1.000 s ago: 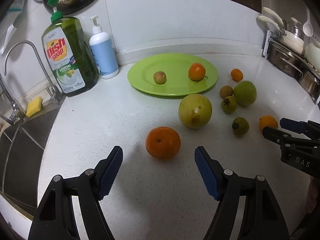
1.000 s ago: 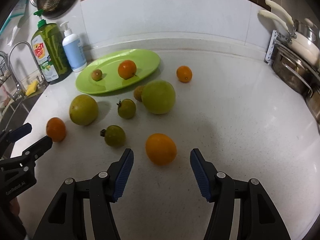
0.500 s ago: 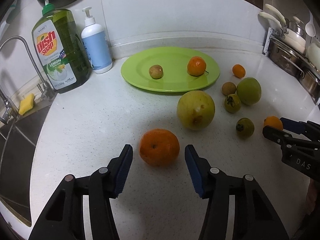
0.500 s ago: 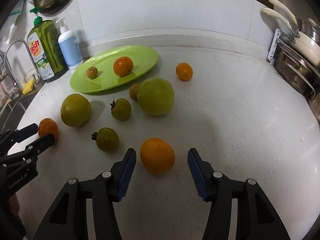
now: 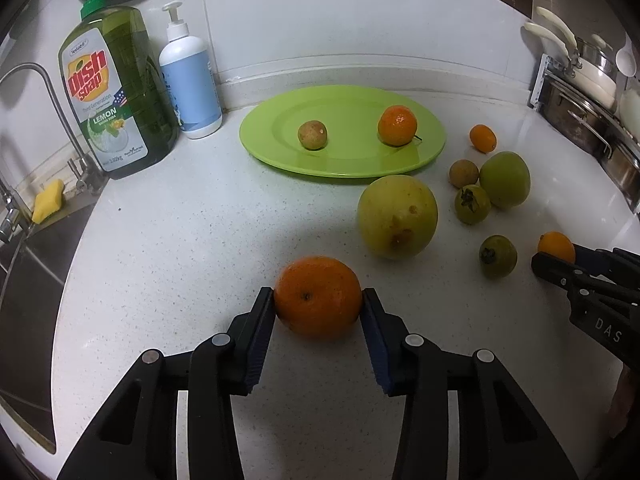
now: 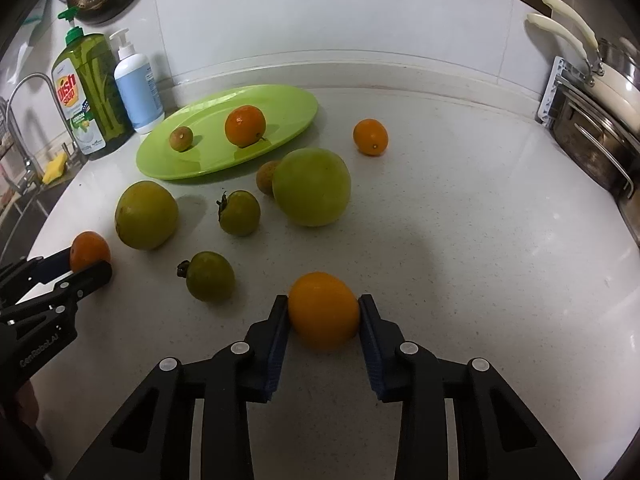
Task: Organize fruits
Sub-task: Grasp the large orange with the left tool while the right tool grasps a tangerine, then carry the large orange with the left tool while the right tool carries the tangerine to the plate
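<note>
Grippers are clamping fruit on the white counter (image 5: pixel 168 240): the left gripper (image 5: pixel 318 306) is pinching an orange (image 5: pixel 318 296) at its widest girth, the right gripper (image 6: pixel 323 314) a yellow-orange citrus (image 6: pixel 323 310). Both look firm, round, likely to roll; the green plate (image 5: pixel 280 120) is waiting beyond.

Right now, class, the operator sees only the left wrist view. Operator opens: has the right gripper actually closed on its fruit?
Observer: Yes; the right wrist view shows the right gripper with a pad against each side of the yellow-orange fruit.
Operator: Is it lifted?
Observer: Seemingly not; it appears to rest on the counter.
Operator: How does my grip look from there?
Observer: The left gripper flanks the orange low down, near the counter.
</note>
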Demonstrator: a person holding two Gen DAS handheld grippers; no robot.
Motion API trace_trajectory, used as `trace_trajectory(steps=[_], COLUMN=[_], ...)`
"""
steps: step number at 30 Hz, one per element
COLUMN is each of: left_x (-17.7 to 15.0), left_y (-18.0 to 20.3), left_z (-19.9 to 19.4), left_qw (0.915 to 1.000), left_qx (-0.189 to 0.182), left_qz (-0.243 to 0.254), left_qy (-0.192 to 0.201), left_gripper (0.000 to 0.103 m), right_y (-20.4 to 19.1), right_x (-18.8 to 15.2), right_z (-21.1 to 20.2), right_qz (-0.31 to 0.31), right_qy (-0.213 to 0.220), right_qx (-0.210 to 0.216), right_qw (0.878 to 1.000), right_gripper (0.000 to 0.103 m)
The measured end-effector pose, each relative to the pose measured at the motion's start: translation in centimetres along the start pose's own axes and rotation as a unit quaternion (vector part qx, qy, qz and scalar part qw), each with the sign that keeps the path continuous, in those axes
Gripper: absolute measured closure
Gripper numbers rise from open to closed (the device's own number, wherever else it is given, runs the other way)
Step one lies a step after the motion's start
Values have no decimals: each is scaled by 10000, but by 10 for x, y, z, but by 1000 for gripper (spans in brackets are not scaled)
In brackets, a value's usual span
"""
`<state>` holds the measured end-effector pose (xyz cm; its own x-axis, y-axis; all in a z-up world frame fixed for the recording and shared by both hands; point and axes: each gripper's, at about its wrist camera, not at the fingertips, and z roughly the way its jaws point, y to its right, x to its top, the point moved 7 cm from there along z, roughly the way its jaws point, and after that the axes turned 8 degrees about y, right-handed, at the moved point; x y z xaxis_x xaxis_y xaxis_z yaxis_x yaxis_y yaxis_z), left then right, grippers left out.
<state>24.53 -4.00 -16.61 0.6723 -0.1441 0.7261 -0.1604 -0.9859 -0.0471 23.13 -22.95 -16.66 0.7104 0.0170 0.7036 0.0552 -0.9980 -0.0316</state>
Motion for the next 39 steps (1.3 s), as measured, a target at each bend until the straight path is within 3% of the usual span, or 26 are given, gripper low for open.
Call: trace_trajectory(steps=[17, 39], left_x=[10, 49], left_y=[5, 4], left_z=[-33, -83], left_qw=[9995, 9959], left_qx=[-108, -192], left_qz=[49, 16], left_qy=[288, 885], left_gripper=[61, 61], right_y=[-6, -28], right_x=[6, 47], right_z=[-24, -70], right_qz=[-3, -76], right_qy=[231, 866], right_qx=[156, 624], right_qw=[9996, 9943], right_gripper=[68, 68])
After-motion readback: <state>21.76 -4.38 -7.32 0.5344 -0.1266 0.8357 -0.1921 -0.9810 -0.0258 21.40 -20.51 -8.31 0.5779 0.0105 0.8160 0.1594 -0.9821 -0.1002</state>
